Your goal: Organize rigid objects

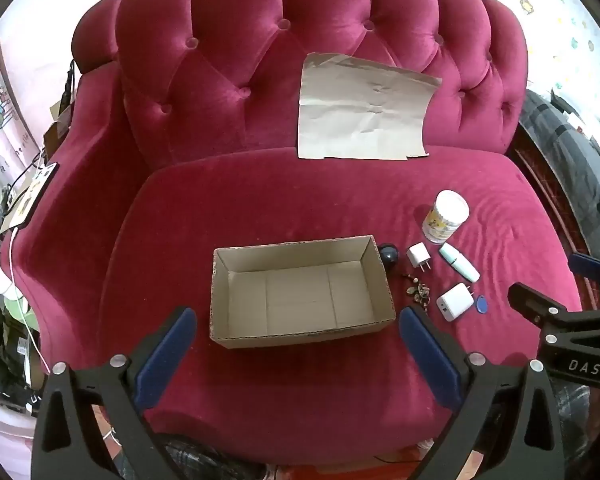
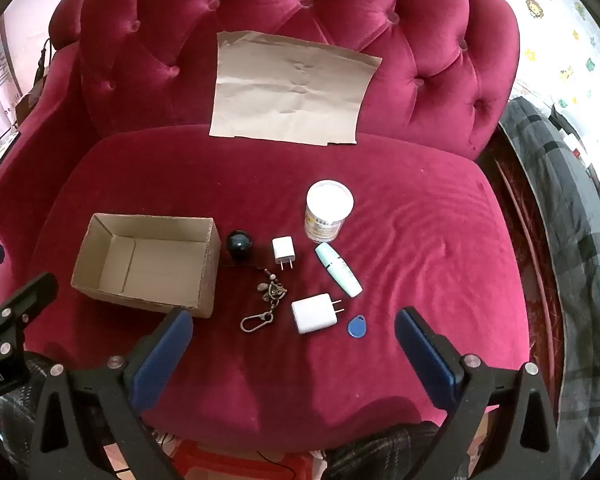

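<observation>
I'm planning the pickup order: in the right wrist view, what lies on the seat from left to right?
cardboard box → dark ball → small white charger → large white charger → blue key fob. The keychain, jar and tube overlap these in the order, so they are left out.

**Lighting and image quality**

Soft, even indoor light; velvet armchair [image 1: 300, 208] shows pale sheen on tufts and seat ripples. Short, faint shadows beside the cardboard box [image 2: 148, 264]. Strong fisheye bending, dark vignette at corners. Centre sharp, edges slightly soft.
</observation>
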### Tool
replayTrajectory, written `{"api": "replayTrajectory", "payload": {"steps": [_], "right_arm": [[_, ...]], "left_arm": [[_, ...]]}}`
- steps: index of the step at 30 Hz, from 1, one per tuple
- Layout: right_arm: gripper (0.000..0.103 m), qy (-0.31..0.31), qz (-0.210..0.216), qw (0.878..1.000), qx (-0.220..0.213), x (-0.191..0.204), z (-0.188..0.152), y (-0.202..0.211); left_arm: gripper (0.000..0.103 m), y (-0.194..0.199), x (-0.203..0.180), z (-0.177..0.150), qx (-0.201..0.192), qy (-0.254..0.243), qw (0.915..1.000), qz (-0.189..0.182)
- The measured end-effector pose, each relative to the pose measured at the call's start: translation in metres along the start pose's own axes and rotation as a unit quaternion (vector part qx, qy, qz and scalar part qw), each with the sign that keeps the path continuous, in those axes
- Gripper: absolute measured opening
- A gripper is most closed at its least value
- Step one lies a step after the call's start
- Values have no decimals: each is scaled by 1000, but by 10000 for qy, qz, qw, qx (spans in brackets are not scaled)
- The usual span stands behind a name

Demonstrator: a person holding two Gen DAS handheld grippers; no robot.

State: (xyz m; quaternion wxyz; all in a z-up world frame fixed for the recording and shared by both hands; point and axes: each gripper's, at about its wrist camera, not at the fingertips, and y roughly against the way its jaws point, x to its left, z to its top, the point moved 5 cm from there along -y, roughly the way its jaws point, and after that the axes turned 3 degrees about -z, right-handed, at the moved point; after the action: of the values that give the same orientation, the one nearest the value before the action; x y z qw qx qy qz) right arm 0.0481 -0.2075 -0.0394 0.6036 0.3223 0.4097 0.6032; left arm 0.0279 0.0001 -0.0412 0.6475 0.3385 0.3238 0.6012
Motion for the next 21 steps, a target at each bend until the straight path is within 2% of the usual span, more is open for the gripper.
{"api": "replayTrajectory", "payload": {"steps": [21], "right_arm": [[103,-6,-28,10000,-20,3,1,1]], "left_arm": [[103,2,-2,0,8,14,10000,2]]}}
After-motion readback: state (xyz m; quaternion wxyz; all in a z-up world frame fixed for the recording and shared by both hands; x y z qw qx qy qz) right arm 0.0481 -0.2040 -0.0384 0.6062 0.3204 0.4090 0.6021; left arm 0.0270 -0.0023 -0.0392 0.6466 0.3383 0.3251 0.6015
